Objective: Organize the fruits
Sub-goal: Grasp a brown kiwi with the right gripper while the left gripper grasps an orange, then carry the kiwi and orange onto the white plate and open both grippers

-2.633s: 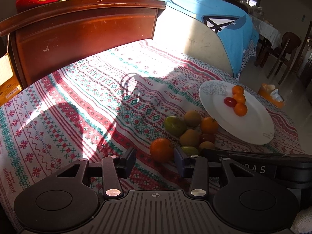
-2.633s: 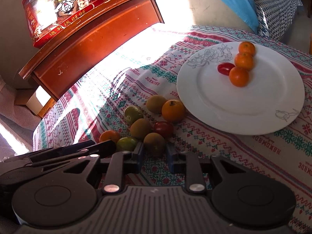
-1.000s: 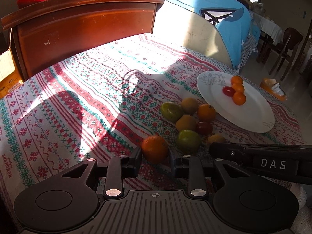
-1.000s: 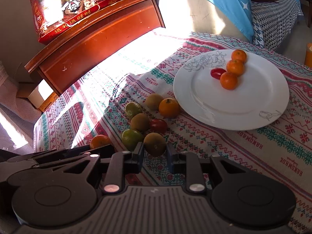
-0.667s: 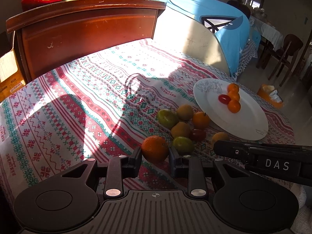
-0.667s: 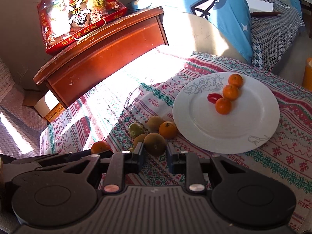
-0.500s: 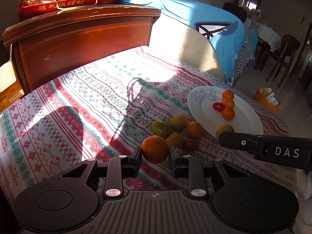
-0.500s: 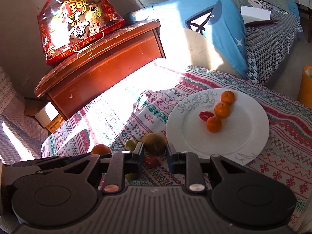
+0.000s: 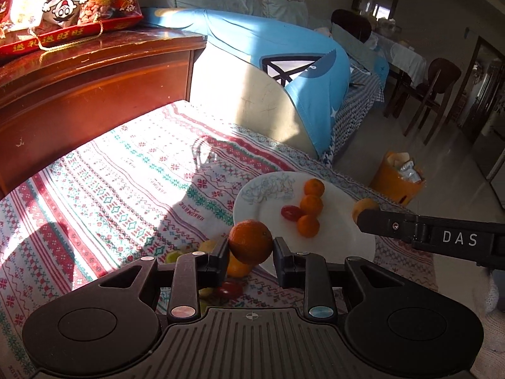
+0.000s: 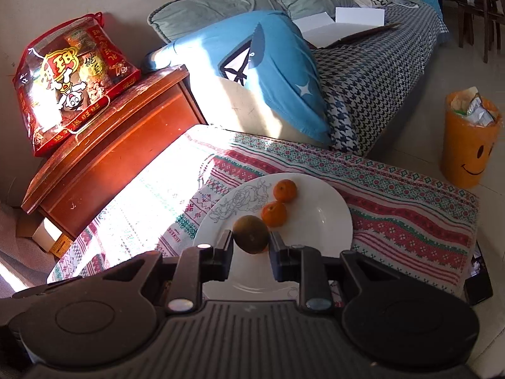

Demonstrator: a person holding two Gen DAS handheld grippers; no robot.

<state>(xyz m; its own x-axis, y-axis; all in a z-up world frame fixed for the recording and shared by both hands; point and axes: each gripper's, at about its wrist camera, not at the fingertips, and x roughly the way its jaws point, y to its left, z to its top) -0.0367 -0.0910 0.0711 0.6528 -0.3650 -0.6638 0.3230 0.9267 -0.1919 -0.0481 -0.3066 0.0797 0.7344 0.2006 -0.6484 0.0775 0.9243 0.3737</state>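
My left gripper (image 9: 251, 248) is shut on an orange (image 9: 250, 241) and holds it in the air beside the near-left rim of the white plate (image 9: 268, 208). My right gripper (image 10: 251, 245) is shut on a brown kiwi (image 10: 251, 234) and holds it above the plate (image 10: 328, 218). The right gripper also shows in the left wrist view, where its finger (image 9: 410, 229) reaches over the plate with the kiwi (image 9: 363, 207) at its tip. Three small oranges (image 9: 311, 203) and a cherry tomato (image 9: 291, 212) lie on the plate. Several loose fruits (image 9: 232, 285) lie on the cloth below my left gripper.
The table has a patterned red, green and white cloth (image 9: 126, 183). A wooden cabinet (image 9: 79, 94) with a red snack bag (image 9: 63, 3) stands at the far left. A sofa with a blue cushion (image 10: 268, 72) lies beyond the table. An orange bin (image 10: 468, 139) stands on the floor at right.
Both grippers closed on their fruits, lifted them off the cloth and carried them forward and right toward the plate. The right gripper's kiwi is now over the plate.
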